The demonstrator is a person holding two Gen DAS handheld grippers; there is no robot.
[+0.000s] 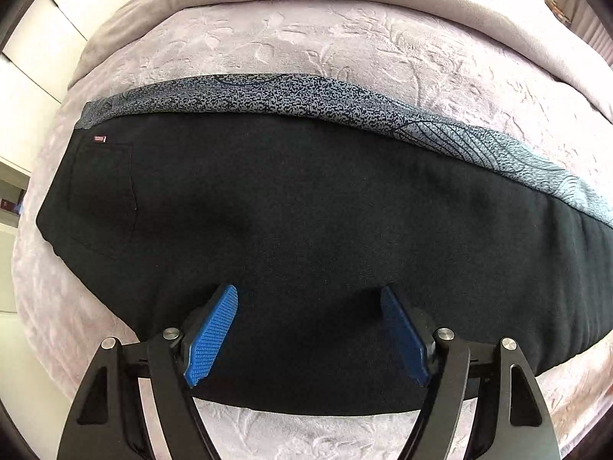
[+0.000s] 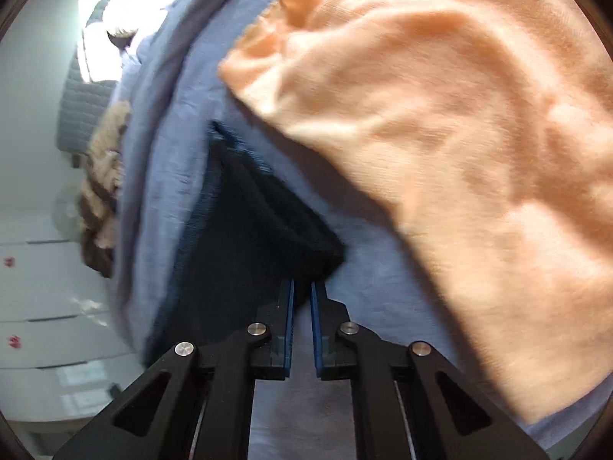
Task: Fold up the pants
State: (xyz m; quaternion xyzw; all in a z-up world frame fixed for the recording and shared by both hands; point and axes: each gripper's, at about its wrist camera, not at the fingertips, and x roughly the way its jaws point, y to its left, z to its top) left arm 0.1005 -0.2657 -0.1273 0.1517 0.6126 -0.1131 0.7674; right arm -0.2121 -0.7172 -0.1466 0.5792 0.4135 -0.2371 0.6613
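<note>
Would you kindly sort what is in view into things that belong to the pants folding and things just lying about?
Belongs to the job:
black pants
left gripper, open above them
right gripper, shut on dark fabric

Just lying about:
peach garment
patterned grey cloth
embossed bed cover

- A bed (image 1: pixel 383 46) carries everything, covered by an embossed pale blanket (image 1: pixel 306 50).
- Black pants (image 1: pixel 306 230) lie flat on it.
- A peach garment (image 2: pixel 459 153) lies nearby.

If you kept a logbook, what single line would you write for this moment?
left gripper: open, over black pants on bed | right gripper: shut on dark cloth | peach fabric nearby
</note>
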